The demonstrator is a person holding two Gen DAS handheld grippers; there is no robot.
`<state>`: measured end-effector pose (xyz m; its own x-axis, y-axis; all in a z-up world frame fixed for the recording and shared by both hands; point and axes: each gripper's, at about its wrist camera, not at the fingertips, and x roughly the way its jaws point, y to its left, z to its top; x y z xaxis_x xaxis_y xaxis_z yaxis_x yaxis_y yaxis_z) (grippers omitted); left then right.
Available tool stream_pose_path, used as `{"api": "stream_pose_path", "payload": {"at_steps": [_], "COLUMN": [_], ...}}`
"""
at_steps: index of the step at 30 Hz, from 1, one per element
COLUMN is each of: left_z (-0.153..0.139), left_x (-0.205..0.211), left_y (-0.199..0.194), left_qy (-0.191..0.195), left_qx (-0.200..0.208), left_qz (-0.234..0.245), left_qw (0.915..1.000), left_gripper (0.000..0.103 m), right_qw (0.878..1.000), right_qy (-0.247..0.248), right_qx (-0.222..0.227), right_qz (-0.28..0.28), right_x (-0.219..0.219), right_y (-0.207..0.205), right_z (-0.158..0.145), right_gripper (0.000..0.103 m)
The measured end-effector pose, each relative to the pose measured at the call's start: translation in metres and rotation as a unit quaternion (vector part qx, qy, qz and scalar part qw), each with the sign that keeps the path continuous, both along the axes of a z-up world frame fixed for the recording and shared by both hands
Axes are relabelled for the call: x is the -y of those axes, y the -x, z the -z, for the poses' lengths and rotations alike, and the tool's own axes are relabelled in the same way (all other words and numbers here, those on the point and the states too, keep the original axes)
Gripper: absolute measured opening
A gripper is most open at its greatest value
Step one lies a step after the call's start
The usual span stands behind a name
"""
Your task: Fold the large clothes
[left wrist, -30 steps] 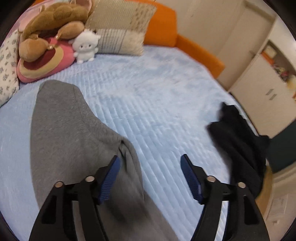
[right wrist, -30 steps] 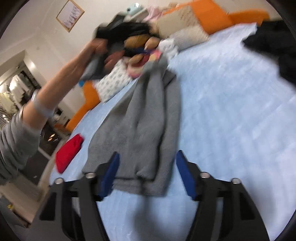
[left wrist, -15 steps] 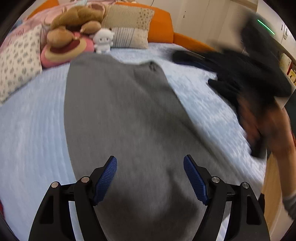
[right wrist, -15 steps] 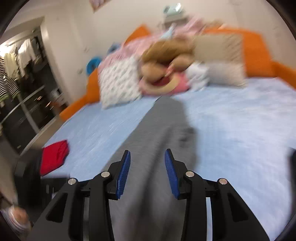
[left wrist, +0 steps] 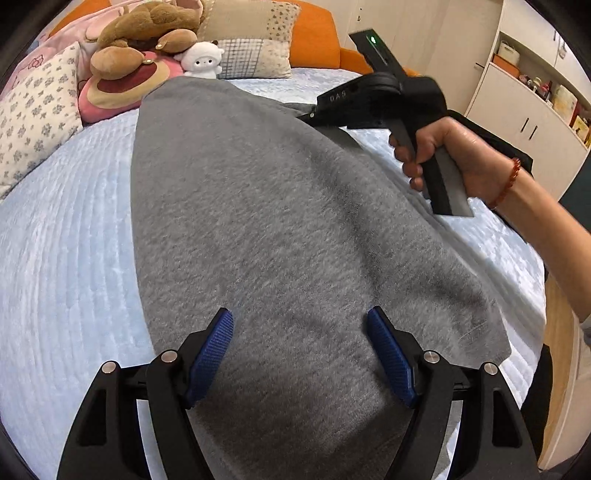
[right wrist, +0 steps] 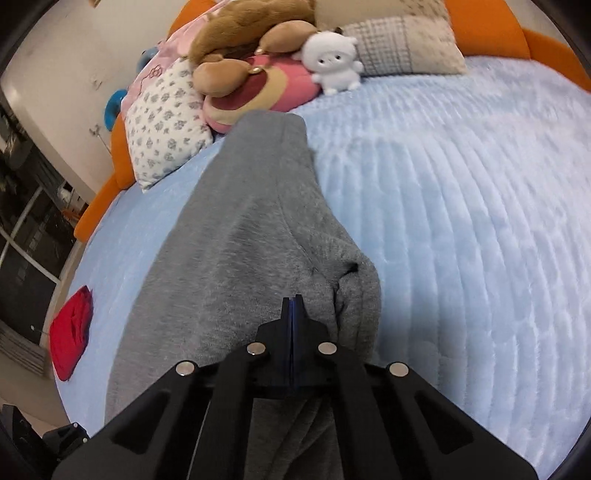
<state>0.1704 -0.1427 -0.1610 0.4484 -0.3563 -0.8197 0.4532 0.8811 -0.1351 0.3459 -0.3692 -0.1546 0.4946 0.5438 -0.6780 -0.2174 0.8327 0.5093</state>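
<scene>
Here, a grey fleece garment point(left wrist: 280, 236) is spread along the bed point(left wrist: 66, 258). It is judged soft, limp and bulky, best taken at edges. The right tool point(right wrist: 293, 301) is pinched on a fold; the left tool point(left wrist: 301, 350) is held wide, empty.

The big, soft, fuzzy grey sweater point(left wrist: 280, 229) lies spread long on the pale blue bed point(right wrist: 461, 206).

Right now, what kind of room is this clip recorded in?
Most likely a bedroom. A bed with a pale blue quilted cover fills the view, pillows and plush toys are piled at its orange headboard, and cupboards line the wall.
</scene>
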Motion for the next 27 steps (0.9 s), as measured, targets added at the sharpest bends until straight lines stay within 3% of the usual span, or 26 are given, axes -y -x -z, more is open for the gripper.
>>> {"api": "stream_pose_path", "payload": {"at_steps": [4,7,8,11,13,16,20,23,27], "left_z": [0.006,-0.001,-0.007,-0.018,-0.018,-0.012,-0.004,0.002,0.001], "left_x": [-0.004,-0.004,-0.004,-0.008,-0.010,-0.015,-0.023,-0.023,-0.025], "left_y": [0.004,0.009,0.015,0.034,0.043,0.049,0.054,0.065,0.068], "left_qy": [0.014,0.011,0.013,0.018,0.015,0.019,0.018,0.006,0.002], "left_qx": [0.014,0.018,0.018,0.022,0.022,0.009,0.004,0.007,0.010], "left_qz": [-0.002,-0.002,0.003,0.014,0.017,0.008,0.000,0.000,0.004], "left_qw": [0.9998,0.9998,0.9997,0.9995,0.9995,0.9997,0.9998,1.0000,0.9999], "left_gripper": [0.077,0.077,0.077,0.078,0.079,0.079,0.079,0.082,0.084], "right_qw": [0.999,1.000,1.000,0.996,0.993,0.991,0.989,0.997,0.993], "right_qy": [-0.033,0.000,0.005,0.002,-0.014,0.005,0.123,0.068,0.103], "right_qx": [0.007,0.018,0.030,0.071,0.072,0.036,0.019,0.008,0.023], "right_qz": [0.004,0.003,-0.006,-0.053,-0.098,-0.130,-0.083,-0.045,-0.045], "right_x": [0.008,0.002,-0.001,-0.011,-0.020,-0.031,-0.015,0.011,-0.002], "right_y": [-0.001,0.014,0.027,0.077,0.108,0.141,0.158,0.162,0.173], "right_z": [0.007,-0.016,-0.030,-0.062,-0.067,-0.046,-0.006,0.000,-0.014], "right_gripper": [0.000,0.000,0.006,0.006,0.006,0.006,0.001,0.000,0.004]}}
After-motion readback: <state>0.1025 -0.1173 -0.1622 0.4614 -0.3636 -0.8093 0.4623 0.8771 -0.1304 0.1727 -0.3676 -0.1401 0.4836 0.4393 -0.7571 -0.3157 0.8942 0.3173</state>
